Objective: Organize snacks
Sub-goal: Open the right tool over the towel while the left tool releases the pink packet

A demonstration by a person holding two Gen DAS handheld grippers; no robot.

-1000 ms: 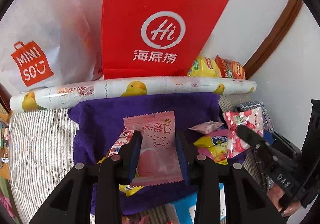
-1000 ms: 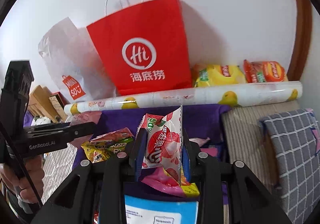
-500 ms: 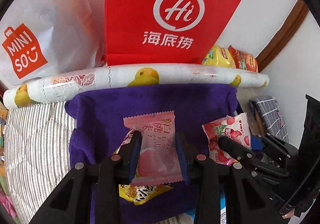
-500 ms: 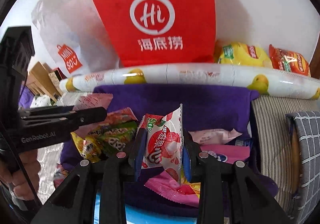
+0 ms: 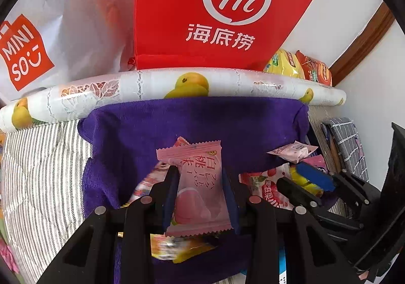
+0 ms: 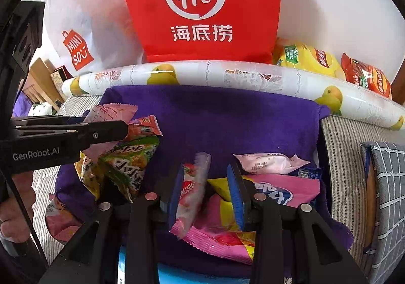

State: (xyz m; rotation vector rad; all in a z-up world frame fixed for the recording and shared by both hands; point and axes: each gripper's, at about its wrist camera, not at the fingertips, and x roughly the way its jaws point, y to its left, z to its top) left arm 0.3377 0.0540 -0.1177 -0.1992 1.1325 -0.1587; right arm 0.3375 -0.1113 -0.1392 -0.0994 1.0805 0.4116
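Observation:
My left gripper [image 5: 201, 198] is shut on a pink peach snack packet [image 5: 200, 182], held upright just above a purple cloth [image 5: 202, 119]. From the right wrist view it [image 6: 106, 129] comes in from the left with the same packet [image 6: 108, 113]. My right gripper [image 6: 206, 193] is opening. A red-and-white strawberry packet [image 6: 193, 190] leans on its left pad, clear of the right pad, over a pile of pink and yellow snacks [image 6: 278, 190]. A green packet [image 6: 131, 160] and others lie on the cloth's left.
Behind the cloth lies a fruit-printed roll [image 6: 227, 74]. A red paper bag [image 6: 200, 5] and a white shopping bag [image 6: 76, 31] stand at the wall, with yellow and orange chip bags [image 6: 308, 58] to the right. A checked cushion [image 6: 387, 182] lies at the right on striped bedding [image 5: 43, 170].
Both grippers have come down closer to the purple cloth. The right jaws have parted, and the strawberry packet now tilts against the left pad. The left grip is unchanged.

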